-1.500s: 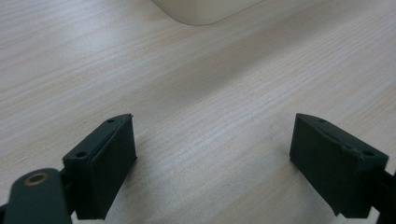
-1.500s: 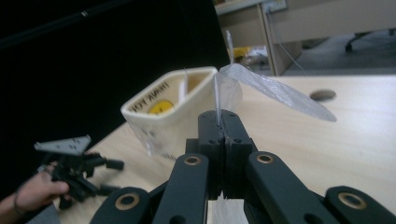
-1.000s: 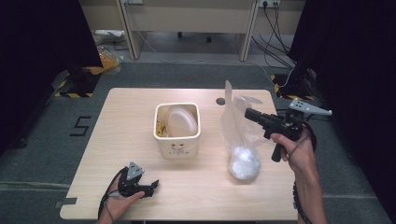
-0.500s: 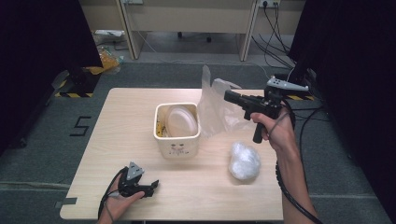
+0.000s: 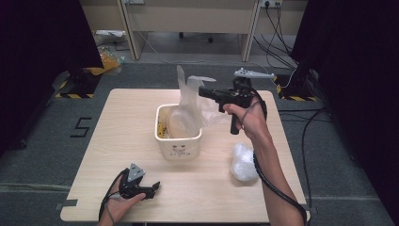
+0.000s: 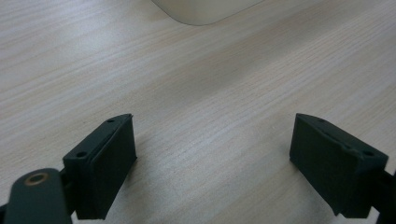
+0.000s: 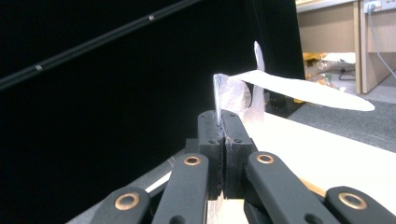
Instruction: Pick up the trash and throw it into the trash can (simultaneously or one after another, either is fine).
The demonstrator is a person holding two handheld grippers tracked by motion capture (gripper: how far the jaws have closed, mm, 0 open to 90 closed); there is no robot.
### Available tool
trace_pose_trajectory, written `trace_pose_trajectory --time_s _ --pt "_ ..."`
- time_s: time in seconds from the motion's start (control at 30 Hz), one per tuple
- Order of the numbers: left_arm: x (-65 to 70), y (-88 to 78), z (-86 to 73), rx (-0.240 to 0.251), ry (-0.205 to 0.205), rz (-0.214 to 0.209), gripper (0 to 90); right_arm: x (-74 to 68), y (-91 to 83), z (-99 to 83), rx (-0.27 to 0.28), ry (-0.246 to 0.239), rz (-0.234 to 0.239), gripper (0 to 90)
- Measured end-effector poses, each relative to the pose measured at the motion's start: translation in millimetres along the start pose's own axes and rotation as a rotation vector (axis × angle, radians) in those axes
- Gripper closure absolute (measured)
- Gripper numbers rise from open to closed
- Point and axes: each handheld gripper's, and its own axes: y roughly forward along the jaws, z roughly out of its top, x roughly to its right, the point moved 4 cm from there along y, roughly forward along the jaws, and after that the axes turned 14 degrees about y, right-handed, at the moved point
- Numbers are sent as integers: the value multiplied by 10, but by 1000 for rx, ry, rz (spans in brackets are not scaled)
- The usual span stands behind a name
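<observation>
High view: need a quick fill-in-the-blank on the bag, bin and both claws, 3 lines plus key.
1. The right claw is shut on a clear plastic ____, holding it above the bin.
2. The left claw rests on the table with its jaws ____.
3. A white crumpled wad lies on the table to the ____ of the bin in the high view.

Missing words: bag; open; right

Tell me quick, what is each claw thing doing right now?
Left gripper: open, empty, low over the table.
Right gripper: shut on the clear thin plastic bag, lifted above the cream bin.
</observation>
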Motion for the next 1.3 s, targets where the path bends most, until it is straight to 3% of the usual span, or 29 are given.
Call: trace_pose_trajectory --time_s 0.1,0.33,0.67,0.8,1.03,1.3 --pt "0 0 0 0 0 0 135 47 158 -35 -31 4 4 889" --pt "1 -2 -1 0 0 0 136 203 481 -122 -104 5 -53 885" --pt "1 -3 -2 0 0 0 136 369 870 -418 -215 24 -91 881" --pt "1 -5 -4 -2 2 -1 136 444 986 -541 -266 21 -110 878" --pt "2 -6 -5 -2 2 -2 136 527 1141 -719 -357 -31 -174 874" --pt "2 -8 -5 -4 3 -2 136 651 1214 -841 -433 -56 -240 872"
